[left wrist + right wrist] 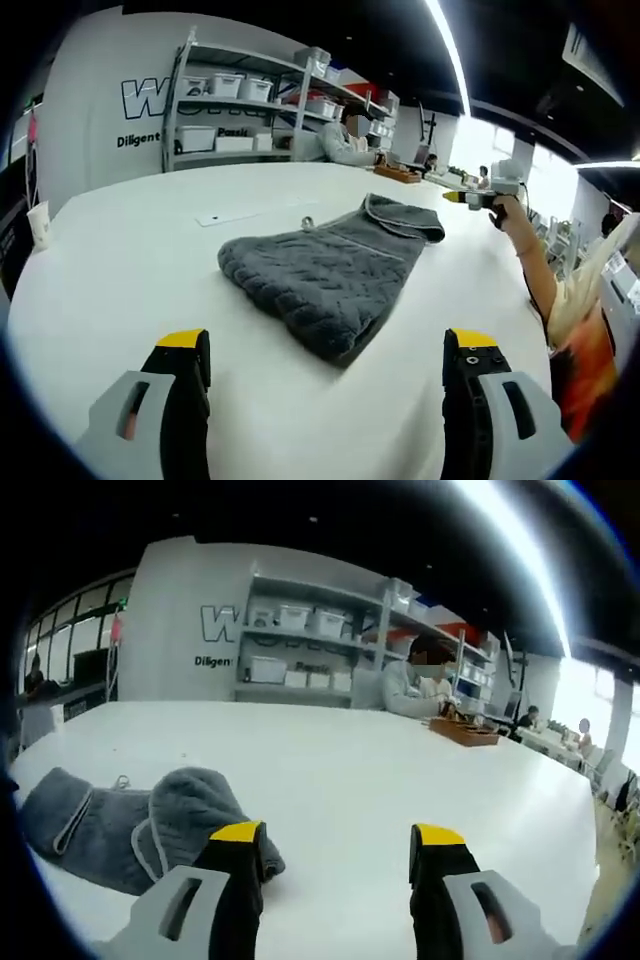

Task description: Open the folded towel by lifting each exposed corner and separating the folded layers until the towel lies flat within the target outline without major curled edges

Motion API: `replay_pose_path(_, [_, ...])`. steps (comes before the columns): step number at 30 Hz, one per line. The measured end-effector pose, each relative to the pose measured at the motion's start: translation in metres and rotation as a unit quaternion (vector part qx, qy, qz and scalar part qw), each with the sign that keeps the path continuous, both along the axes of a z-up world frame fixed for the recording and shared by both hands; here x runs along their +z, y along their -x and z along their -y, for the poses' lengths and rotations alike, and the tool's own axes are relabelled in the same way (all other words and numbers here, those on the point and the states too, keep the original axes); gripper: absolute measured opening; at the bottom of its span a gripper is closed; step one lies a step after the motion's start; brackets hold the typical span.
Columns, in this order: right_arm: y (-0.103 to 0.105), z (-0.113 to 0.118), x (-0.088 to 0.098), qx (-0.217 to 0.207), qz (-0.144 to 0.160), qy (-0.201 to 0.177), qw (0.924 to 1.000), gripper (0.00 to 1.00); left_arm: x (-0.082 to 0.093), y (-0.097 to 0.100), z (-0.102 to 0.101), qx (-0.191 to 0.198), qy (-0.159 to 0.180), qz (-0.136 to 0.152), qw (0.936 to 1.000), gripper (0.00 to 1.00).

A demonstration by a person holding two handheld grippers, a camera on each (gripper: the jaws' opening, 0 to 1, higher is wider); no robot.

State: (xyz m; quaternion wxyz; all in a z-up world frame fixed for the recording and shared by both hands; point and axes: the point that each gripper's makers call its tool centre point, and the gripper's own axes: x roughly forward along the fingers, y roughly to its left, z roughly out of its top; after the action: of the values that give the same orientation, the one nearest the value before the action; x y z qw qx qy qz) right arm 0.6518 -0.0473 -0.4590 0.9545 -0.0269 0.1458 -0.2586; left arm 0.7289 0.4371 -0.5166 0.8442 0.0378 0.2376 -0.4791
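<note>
From the left gripper view, my left claw [327,352] hangs released above the near edge of the white tabletop [130,250], its yellow-tipped jaws spread wide with nothing between them. Just beyond it, toward the middle of the tabletop, the grey towel [325,270] lies in a folded, rumpled heap, its far end doubled over on itself to show a paler hemmed border. A small flat white card [226,216] rests on the tabletop past the towel's left side, well apart from it. Farther right, my hand [508,212] holds the right claw [466,197] in the air near the tabletop's right edge, beside the towel's folded-over end but not touching it; from this side I cannot tell how its jaws stand.

In the right gripper view, the towel [120,825] sits toward the tabletop's left edge, its rolled fold bulging up just beside my right claw's left jaw. The right claw [338,832] is released, jaws apart over bare tabletop [400,770], gripping nothing. Behind the far edge of the tabletop stands a shelf [310,645] loaded with white bins against a wall with dark lettering, and a seated person [405,690] works by a wooden tray [462,730] at the far right corner.
</note>
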Motion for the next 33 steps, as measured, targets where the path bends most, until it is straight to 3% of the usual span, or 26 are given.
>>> replay_pose_path(3, [-0.009, -0.013, 0.001, 0.028, 0.002, 0.001, 0.9996, 0.67, -0.003, 0.001, 0.002, -0.004, -0.004, -0.002, 1.0, 0.95])
replay_pose_path(6, [-0.022, -0.032, -0.004, 0.067, -0.014, 0.005, 0.9977, 0.75, -0.005, 0.002, 0.002, -0.005, -0.006, -0.003, 1.0, 0.95])
replay_pose_path(9, [-0.034, -0.053, -0.017, 0.109, -0.053, 0.011, 0.9925, 0.79, -0.001, -0.004, 0.0, 0.008, -0.004, 0.01, 0.9999, 0.94])
replay_pose_path(11, [-0.042, -0.068, -0.025, 0.138, -0.074, 0.019, 0.9874, 0.88, 0.001, -0.004, 0.0, 0.008, -0.001, 0.013, 0.9999, 0.95])
replay_pose_path(14, [-0.056, -0.098, -0.035, 0.203, -0.086, 0.014, 0.9752, 0.99, -0.001, -0.003, 0.002, 0.003, 0.002, 0.007, 1.0, 0.96])
replay_pose_path(20, [-0.07, -0.142, -0.049, 0.278, -0.113, 0.04, 0.9531, 0.99, -0.002, -0.001, 0.01, -0.008, 0.0, 0.015, 0.9999, 0.96])
replay_pose_path(27, [-0.074, -0.186, -0.068, 0.348, -0.144, 0.058, 0.9247, 0.99, -0.003, 0.016, 0.03, -0.057, 0.001, 0.02, 0.9982, 0.93])
replay_pose_path(30, [-0.075, -0.205, -0.069, 0.385, -0.132, 0.044, 0.9123, 0.99, 0.005, 0.021, 0.035, -0.065, 0.017, 0.024, 0.9974, 0.92])
replay_pose_path(33, [-0.073, -0.232, -0.067, 0.435, -0.117, 0.038, 0.892, 0.99, 0.011, 0.022, 0.038, -0.061, 0.026, 0.04, 0.997, 0.89])
